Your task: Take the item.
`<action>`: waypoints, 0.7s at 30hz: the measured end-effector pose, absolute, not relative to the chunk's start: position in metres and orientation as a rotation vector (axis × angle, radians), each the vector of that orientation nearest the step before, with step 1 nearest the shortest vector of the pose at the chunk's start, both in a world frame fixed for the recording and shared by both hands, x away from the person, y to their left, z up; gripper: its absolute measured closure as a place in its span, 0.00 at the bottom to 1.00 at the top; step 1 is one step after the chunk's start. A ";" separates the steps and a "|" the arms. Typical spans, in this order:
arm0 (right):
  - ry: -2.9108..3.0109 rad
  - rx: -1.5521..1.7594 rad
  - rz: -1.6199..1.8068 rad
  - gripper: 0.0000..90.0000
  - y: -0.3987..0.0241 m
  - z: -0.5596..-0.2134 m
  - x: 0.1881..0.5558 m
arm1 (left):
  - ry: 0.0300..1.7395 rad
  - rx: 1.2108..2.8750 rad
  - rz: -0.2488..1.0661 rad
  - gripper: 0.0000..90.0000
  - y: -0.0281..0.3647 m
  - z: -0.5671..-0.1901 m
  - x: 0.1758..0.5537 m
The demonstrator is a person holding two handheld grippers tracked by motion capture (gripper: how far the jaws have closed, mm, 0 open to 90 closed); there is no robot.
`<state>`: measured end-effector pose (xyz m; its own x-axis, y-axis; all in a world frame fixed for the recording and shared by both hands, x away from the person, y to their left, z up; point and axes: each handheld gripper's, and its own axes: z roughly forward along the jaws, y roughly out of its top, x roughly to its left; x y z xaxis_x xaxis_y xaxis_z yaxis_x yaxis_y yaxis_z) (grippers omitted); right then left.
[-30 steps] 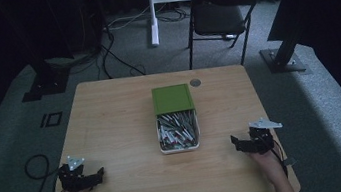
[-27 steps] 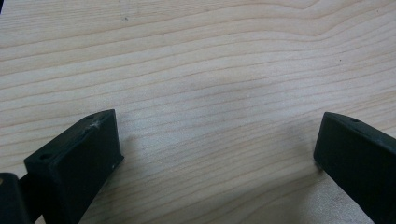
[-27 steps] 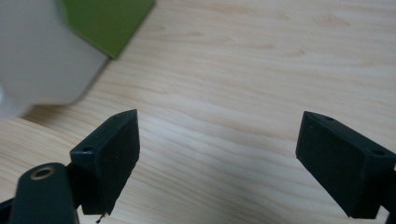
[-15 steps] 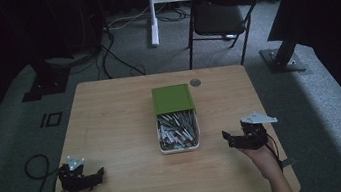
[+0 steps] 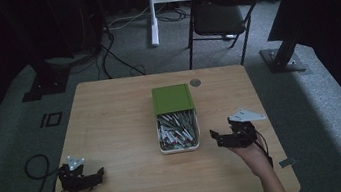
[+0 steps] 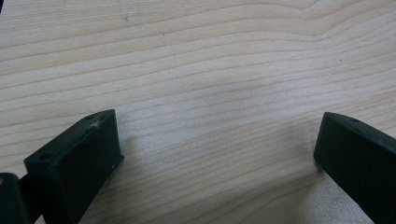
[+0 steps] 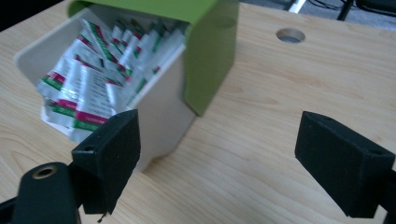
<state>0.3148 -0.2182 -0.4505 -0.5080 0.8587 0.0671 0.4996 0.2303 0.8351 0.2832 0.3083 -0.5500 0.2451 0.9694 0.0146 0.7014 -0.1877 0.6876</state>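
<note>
A white box (image 5: 179, 145) full of small white sachets with green and pink print stands mid-table. Its green lid (image 5: 173, 98) is slid back over the far half. My right gripper (image 5: 221, 138) hovers just right of the box's near end, jaws wide apart and empty. In the right gripper view the box wall (image 7: 161, 123), the sachets (image 7: 88, 88) and the lid (image 7: 208, 51) sit ahead and left of that open gripper (image 7: 219, 149). My left gripper (image 5: 94, 176) rests near the front left corner, open. In the left gripper view this gripper (image 6: 219, 140) faces bare wood.
The wooden table (image 5: 111, 119) has a round cable hole (image 5: 195, 82) behind the box, also visible as the hole (image 7: 290, 35). A black folding chair (image 5: 220, 13), a white desk leg (image 5: 151, 13), stand bases and floor cables lie beyond the far edge.
My right gripper has moved left and slightly forward, closer to the box's near right side. The left gripper has stayed put.
</note>
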 end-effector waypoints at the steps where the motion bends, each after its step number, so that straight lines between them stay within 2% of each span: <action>1: 2.105 1.244 1.197 0.16 -0.216 -0.449 0.315 | 1.519 1.961 0.621 0.01 0.308 -0.550 0.283; 21: 2.242 1.080 1.239 0.17 -0.150 -0.443 0.319 | 1.519 1.962 0.621 0.01 0.308 -0.550 0.283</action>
